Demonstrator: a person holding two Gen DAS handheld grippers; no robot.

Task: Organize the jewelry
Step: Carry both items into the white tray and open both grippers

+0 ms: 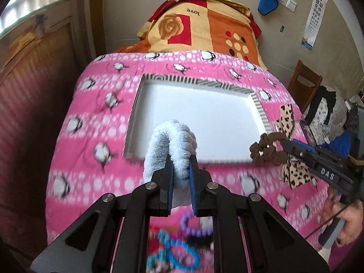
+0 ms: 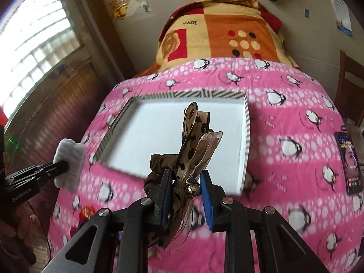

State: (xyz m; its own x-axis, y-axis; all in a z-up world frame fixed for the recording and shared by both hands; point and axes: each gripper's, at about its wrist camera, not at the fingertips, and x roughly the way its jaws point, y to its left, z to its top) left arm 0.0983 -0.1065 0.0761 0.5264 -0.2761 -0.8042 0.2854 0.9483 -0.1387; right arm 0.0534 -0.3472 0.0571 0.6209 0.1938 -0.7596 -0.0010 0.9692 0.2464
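My left gripper (image 1: 180, 161) is shut on a fluffy white scrunchie (image 1: 169, 141), held above the near edge of a shallow white tray (image 1: 193, 116) with a striped rim. It also shows at the left of the right wrist view (image 2: 66, 166) with the white scrunchie (image 2: 69, 161). My right gripper (image 2: 185, 177) is shut on a brown scrunchie with a leopard-print bow (image 2: 193, 136), held above the tray (image 2: 159, 132). In the left wrist view this gripper (image 1: 283, 142) holds the brown scrunchie (image 1: 266, 151) at the tray's right corner.
The tray lies on a pink penguin-print quilt (image 1: 95, 113). Purple and blue bead rings (image 1: 193, 226) lie on the quilt under my left gripper. A phone (image 2: 348, 161) lies at the quilt's right. A folded orange blanket (image 1: 204, 27) sits behind; a wooden chair (image 1: 304, 84) stands right.
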